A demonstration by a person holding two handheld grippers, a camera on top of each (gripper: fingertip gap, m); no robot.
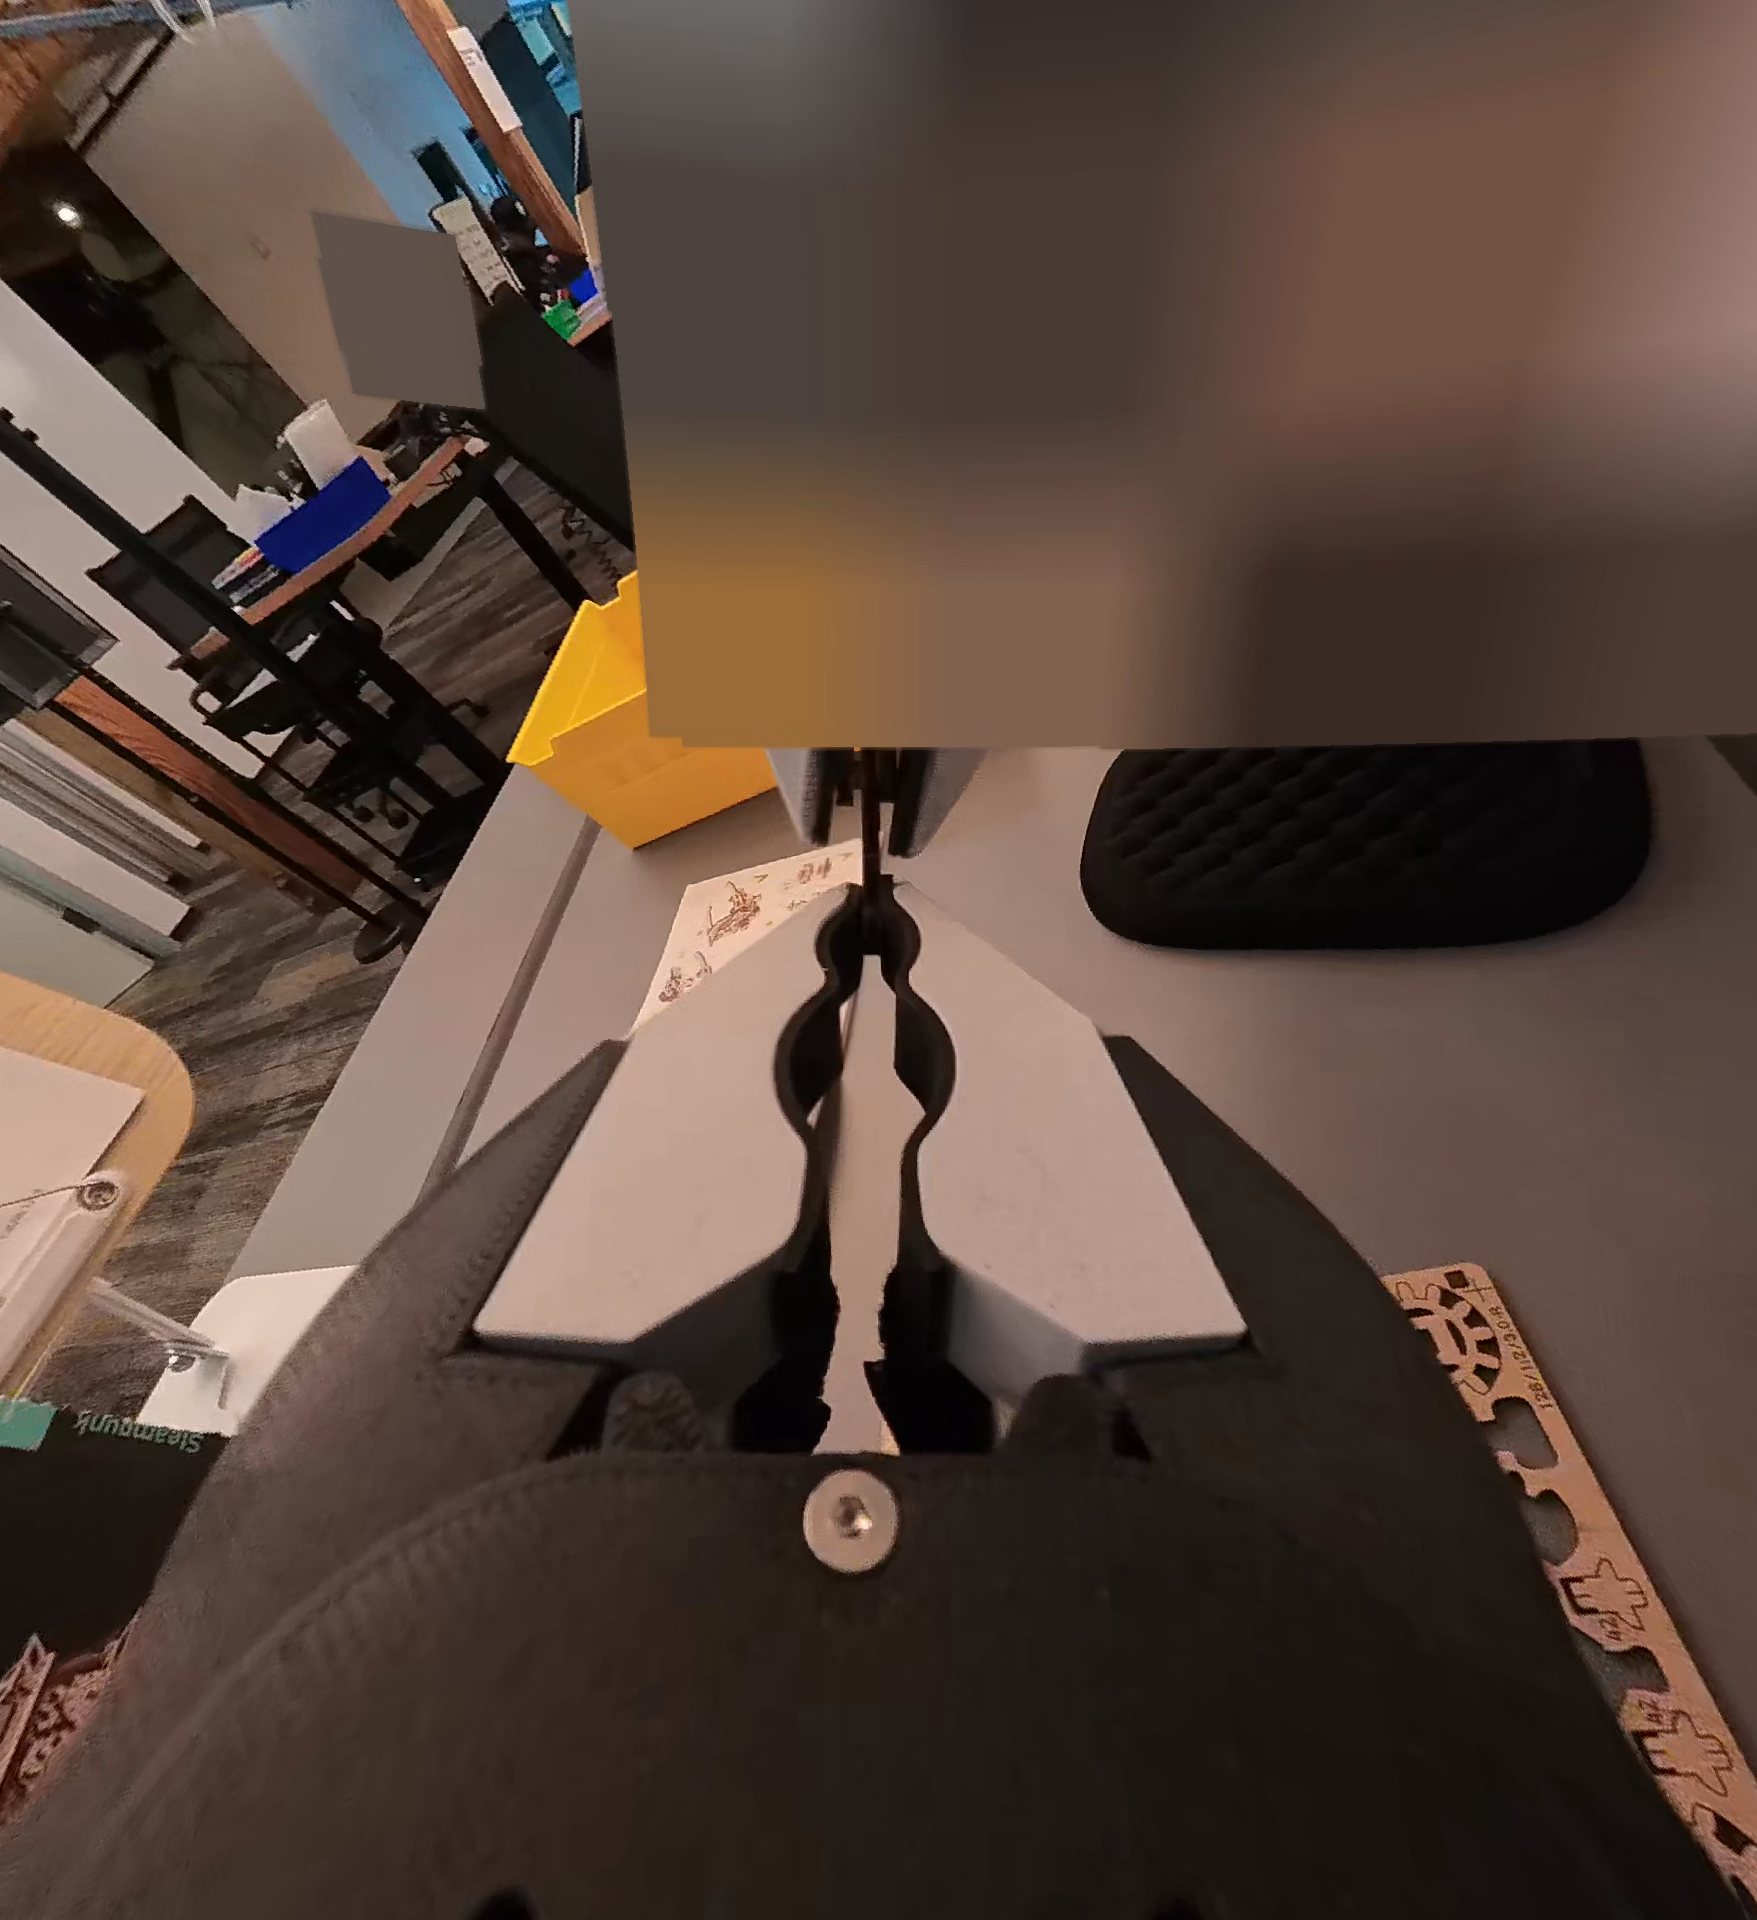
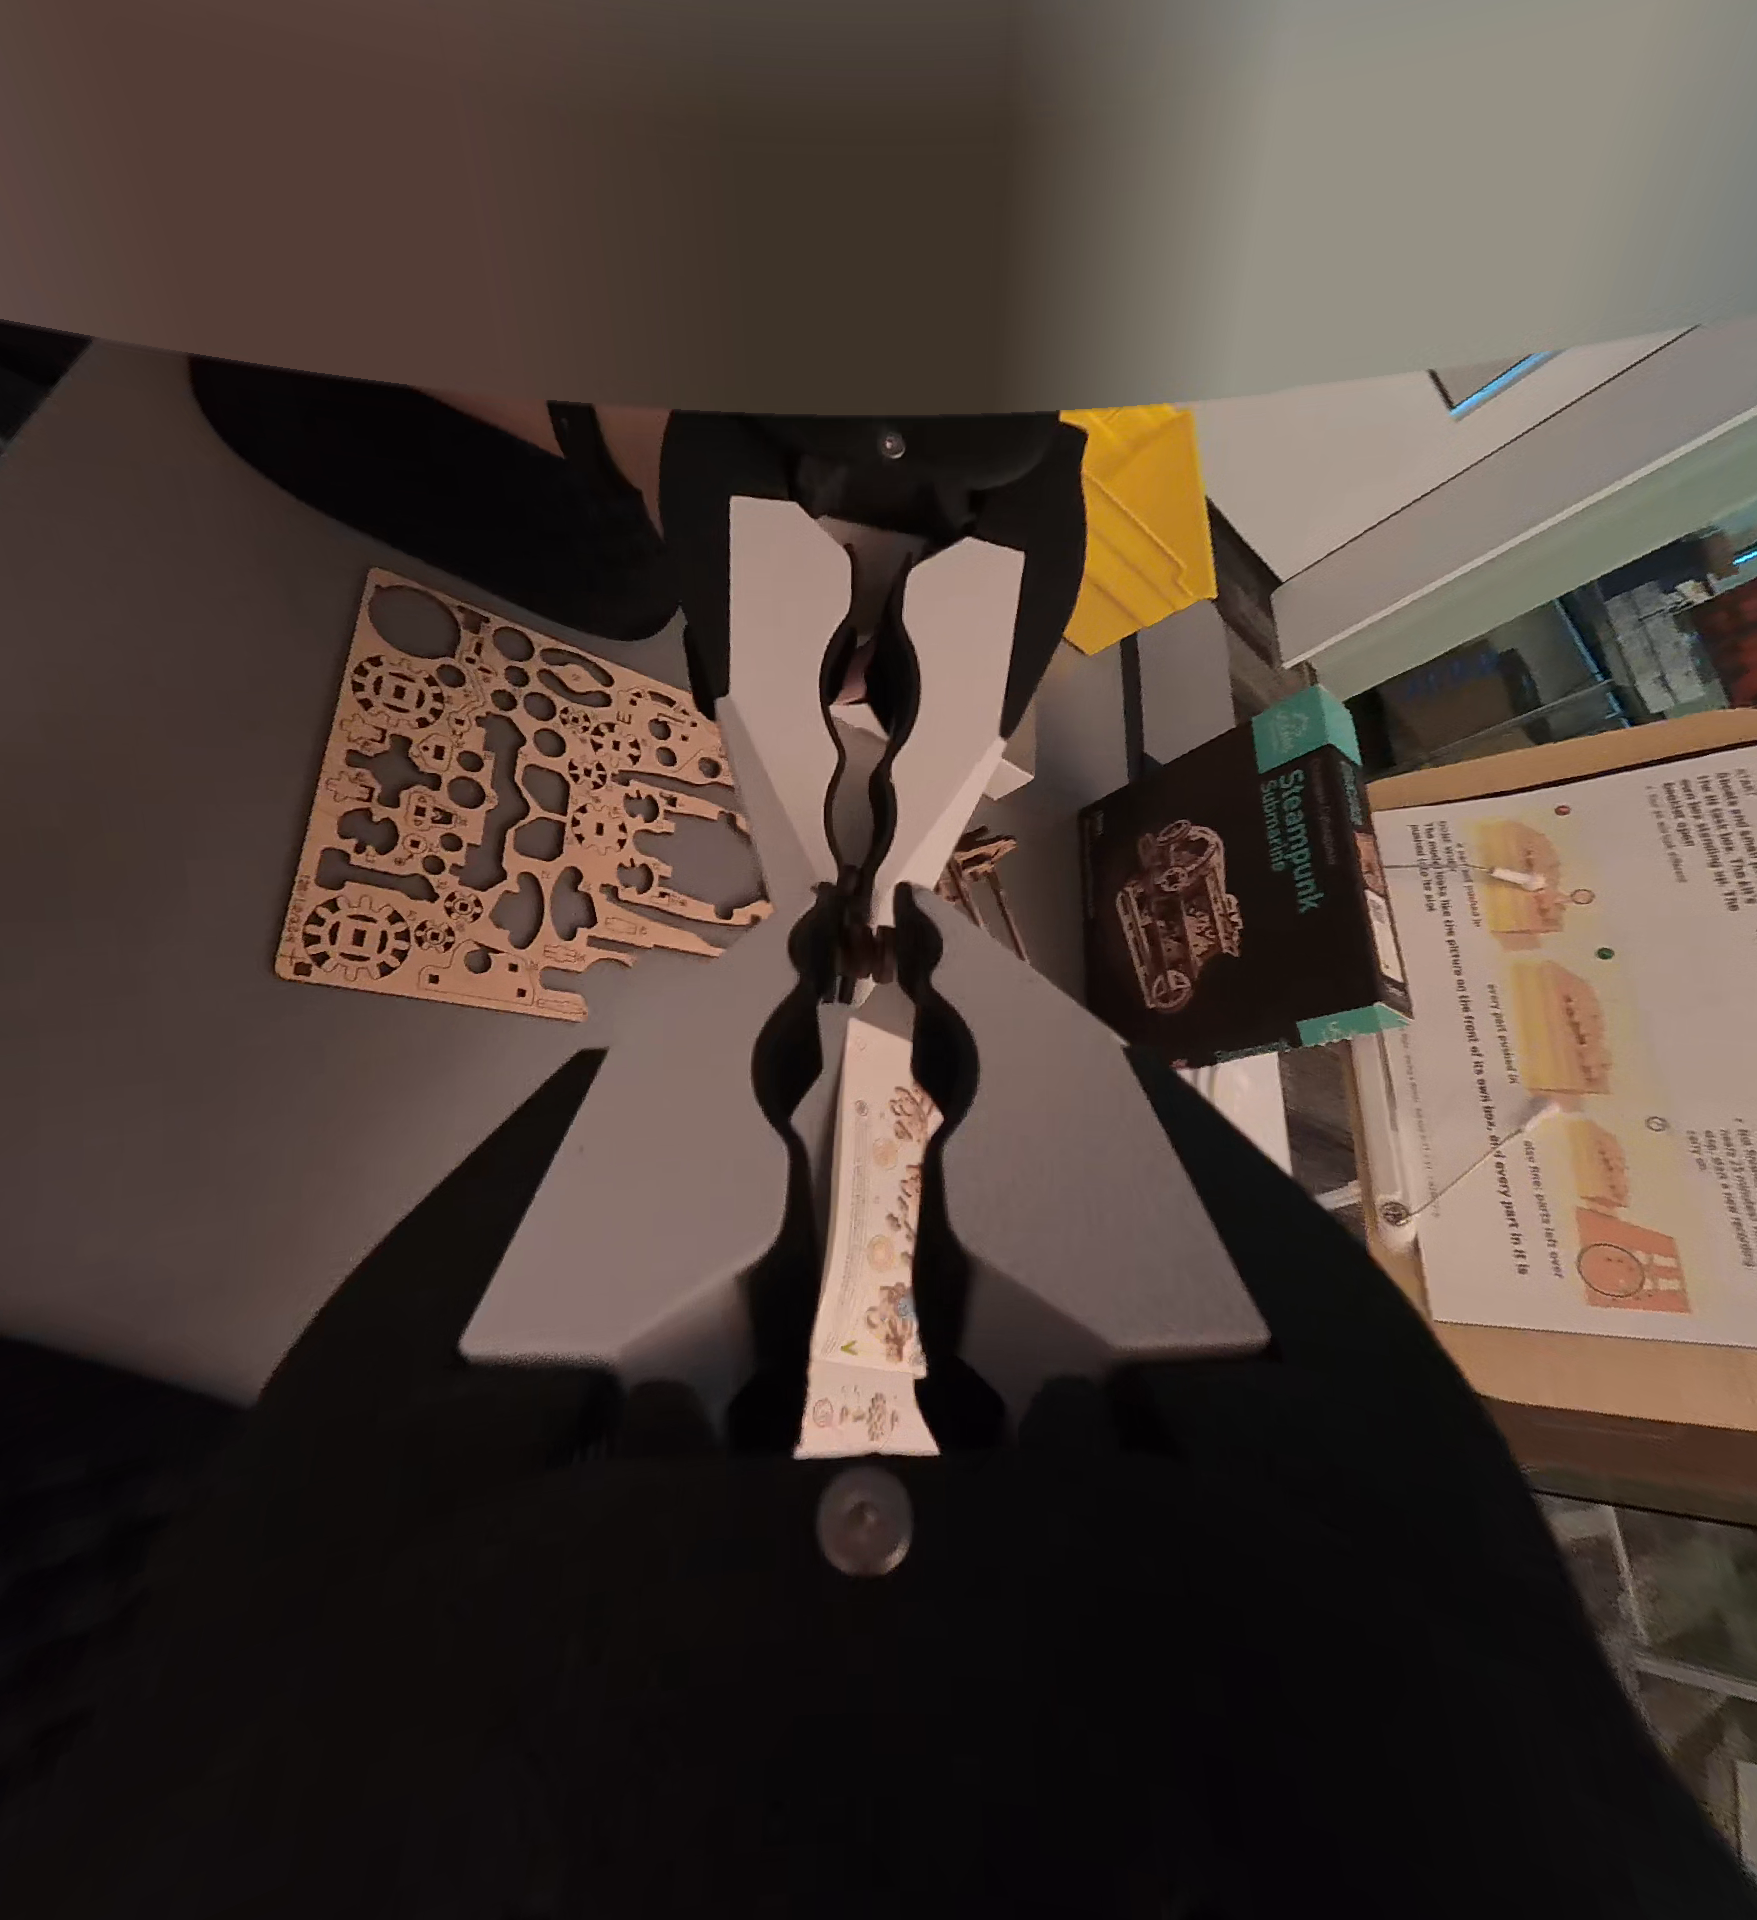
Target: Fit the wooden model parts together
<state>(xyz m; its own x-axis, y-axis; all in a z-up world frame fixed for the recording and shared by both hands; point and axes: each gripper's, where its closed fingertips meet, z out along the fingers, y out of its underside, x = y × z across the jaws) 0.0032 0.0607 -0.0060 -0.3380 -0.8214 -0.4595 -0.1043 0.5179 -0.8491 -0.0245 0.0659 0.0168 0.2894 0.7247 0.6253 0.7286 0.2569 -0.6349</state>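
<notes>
My two grippers meet tip to tip above the grey table [image 1: 1373, 1122]. My left gripper [image 1: 874, 899] is shut on a thin dark wooden piece [image 1: 869, 852] that runs to the right gripper's tips [image 1: 866, 800]. In the right wrist view my right gripper [image 2: 853, 971] is shut on a small dark wooden part [image 2: 863, 948], with the left gripper [image 2: 850, 883] coming down from above and touching it. How the pieces join is hidden between the tips. A laser-cut wooden parts sheet [image 2: 500, 790] lies flat on the table to the left; it also shows in the left wrist view [image 1: 1580, 1558].
An instruction booklet [image 2: 874, 1195] lies under the grippers. A small wooden sub-assembly [image 2: 978, 873] and the dark kit box [image 2: 1238, 883] stand to the right. A yellow bin [image 1: 625, 727] and a black padded cushion [image 1: 1362, 842] sit at the table's edge. A printed sheet [image 2: 1622, 1039] lies on a side board. My two grippers' fingertips are within a few centimetres of each other.
</notes>
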